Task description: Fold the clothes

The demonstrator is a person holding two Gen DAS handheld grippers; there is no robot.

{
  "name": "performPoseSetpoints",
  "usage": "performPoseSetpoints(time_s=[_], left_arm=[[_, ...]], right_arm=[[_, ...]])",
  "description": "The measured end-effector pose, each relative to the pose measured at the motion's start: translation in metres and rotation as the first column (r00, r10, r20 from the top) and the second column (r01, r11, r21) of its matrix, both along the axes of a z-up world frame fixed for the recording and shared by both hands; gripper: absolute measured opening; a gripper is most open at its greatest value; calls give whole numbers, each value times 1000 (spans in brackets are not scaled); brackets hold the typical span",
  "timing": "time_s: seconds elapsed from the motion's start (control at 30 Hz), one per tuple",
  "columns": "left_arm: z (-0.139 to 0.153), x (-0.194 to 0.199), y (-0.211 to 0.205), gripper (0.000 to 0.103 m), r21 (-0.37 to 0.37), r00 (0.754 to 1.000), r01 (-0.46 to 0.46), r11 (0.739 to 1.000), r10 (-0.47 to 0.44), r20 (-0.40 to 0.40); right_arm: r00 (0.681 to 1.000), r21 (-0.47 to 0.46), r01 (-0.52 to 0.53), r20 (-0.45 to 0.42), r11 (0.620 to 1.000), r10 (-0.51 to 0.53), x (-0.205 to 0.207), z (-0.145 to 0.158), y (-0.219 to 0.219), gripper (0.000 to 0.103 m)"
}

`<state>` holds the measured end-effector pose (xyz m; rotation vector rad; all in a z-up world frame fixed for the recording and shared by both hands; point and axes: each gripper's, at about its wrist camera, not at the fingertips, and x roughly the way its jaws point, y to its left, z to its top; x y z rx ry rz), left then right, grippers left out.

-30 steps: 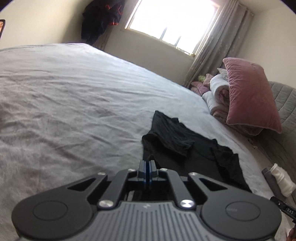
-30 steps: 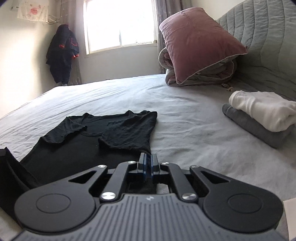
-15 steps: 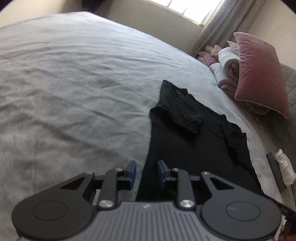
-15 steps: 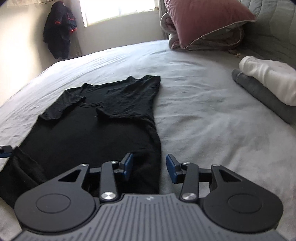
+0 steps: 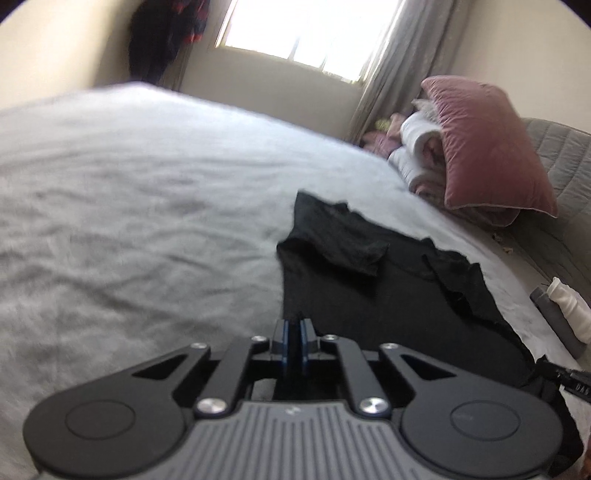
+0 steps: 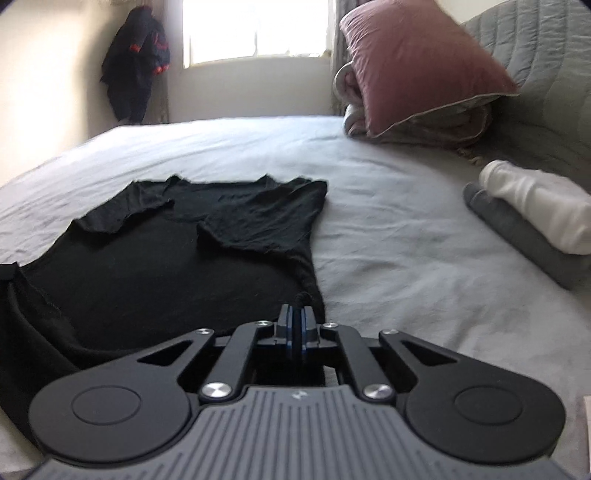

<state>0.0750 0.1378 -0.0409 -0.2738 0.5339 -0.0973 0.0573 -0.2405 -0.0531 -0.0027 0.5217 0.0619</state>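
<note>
**Both grippers clamped on the hem of the black T-shirt**

Left wrist view, lower centre: the left black two-finger gripper with blue pads (image 5: 291, 341) has its fingers pressed together, with dark fabric between the pads. The fabric belongs to the black short-sleeved cotton T-shirt (image 5: 388, 291), whose hem edge meets the pads. At the lower right edge of this frame, part of a second black device shows; its detail is blurred.

Right wrist view, lower centre: the right black two-finger gripper with blue pads (image 6: 297, 330) also has its fingers pressed together, pinching a bunched corner of the T-shirt (image 6: 166, 273) hem. At the left edge of the frame the hem rises off the surface and drapes.

Beyond the grippers, the T-shirt lies flat on the light grey wrinkled bedsheet (image 6: 388, 240), filling the centre left of the right wrist frame. Both sleeves are folded inward onto the chest. The collar points away from the cameras.

Right of the T-shirt, well apart from it, a folded white garment (image 6: 539, 210) rests on a folded dark grey garment (image 6: 517, 240).

Further back, upper right: a dusty pink velvet pillow (image 6: 417, 62) leans on rolled bedding against the grey quilted headboard (image 6: 546, 74).

Farthest, upper left: a dark jacket with red trim (image 6: 136, 66) hangs on the wall beside the bright window (image 6: 255, 29).
</note>
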Motion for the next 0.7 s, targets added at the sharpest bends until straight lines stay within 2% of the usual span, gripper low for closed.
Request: performPoseSetpoints(time_s=[0.07,0.17,0.27,0.33,0.4,0.47,0.53,0.7], left_arm=[[5,-8,0,3,20,999,-9,1000,8,44],[9,-17,5,3,9,996,-26,1000,25,88],[12,-19,7,3,4,994,-36,999,36,102],[10,-16,9,4,-17,997,-26,1000,27,70],[9,-11,9,5,-37,999,-9,999,10,40],[9,-6,7,11,-32,1000,7,999,-7,26],[9,-1,5,30,-25,1000,25,999,-25,11],[1,7,-11,32,76,997,65,995,-63,-39]], right_arm=[[999,10,19,33,1000,-19,-6,3,-3,4],[996,7,34,81,999,-35,-14,8,-6,4],[991,8,52,125,999,-53,-19,13,-8,4],[987,11,63,145,998,-64,-21,16,-9,4],[989,11,70,127,997,-71,-18,16,-9,4],[993,12,72,95,997,-73,-13,13,-9,4],[995,7,69,68,998,-69,-9,9,-7,4],[999,-4,51,18,999,-51,-3,0,-4,4]])
